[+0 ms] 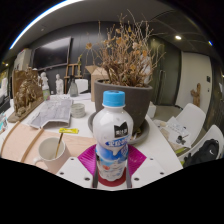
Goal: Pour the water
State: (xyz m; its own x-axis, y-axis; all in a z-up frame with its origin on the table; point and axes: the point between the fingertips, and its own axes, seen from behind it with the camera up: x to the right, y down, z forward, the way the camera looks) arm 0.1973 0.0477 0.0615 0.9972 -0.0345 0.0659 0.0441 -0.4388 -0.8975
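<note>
Dim indoor light, bright ceiling strip [50,17] glare overhead, strong fisheye curvature toward edges.

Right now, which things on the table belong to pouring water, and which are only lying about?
For the job:
- water bottle, blue cap on, gripped between the gripper fingers
- white cup, to the bottle's left

Lying about:
- potted dry plant behind the bottle
- yellow object
- tray

Setting: a lived-in studio or office room. Indicated by a cluttered desk [30,140], a large potted dried plant [125,65], scattered papers [50,112], a cup [50,150] and ceiling lighting.
</note>
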